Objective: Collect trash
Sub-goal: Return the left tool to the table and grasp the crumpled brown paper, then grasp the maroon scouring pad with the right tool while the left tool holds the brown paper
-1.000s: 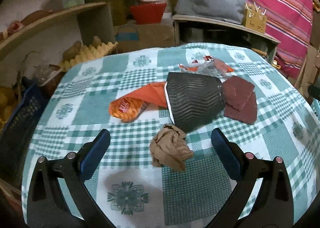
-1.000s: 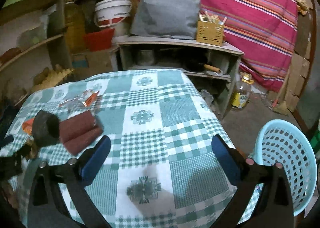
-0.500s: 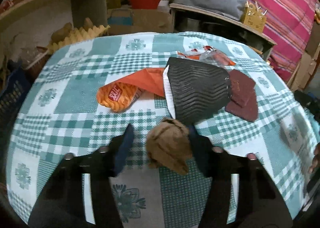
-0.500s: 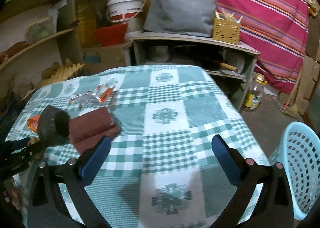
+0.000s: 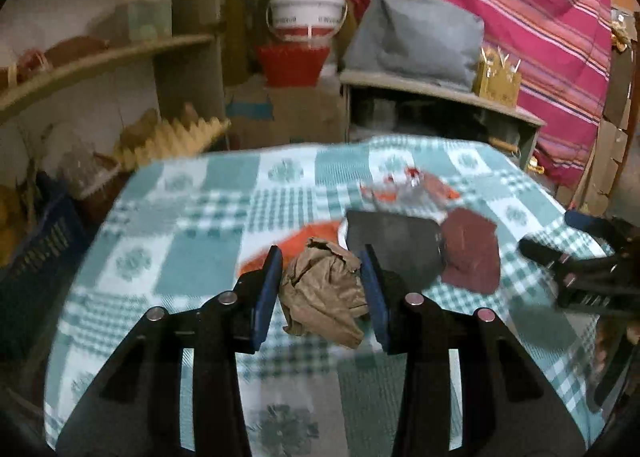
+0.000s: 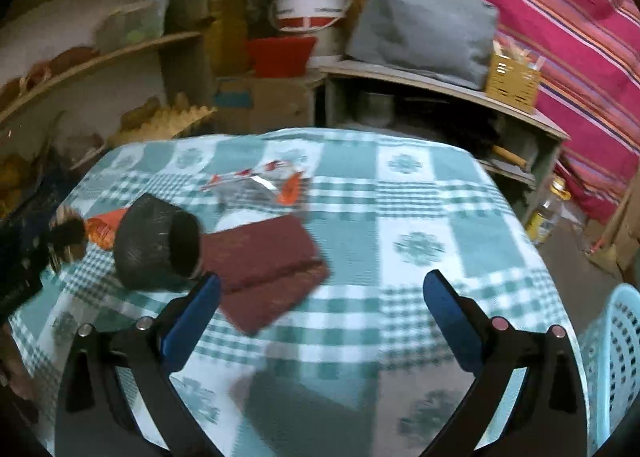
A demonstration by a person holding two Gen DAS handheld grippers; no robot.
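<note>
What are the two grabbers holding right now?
The left gripper has just closed its jaws on the crumpled brown paper, squeezing its two sides. The right gripper is open and holds nothing.

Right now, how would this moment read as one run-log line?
left gripper: just closed on crumpled brown paper | right gripper: open, empty, beside maroon pads | blue basket: at table edge

The left gripper (image 5: 322, 293) has just closed on the crumpled brown paper (image 5: 324, 297), lifting it
</note>
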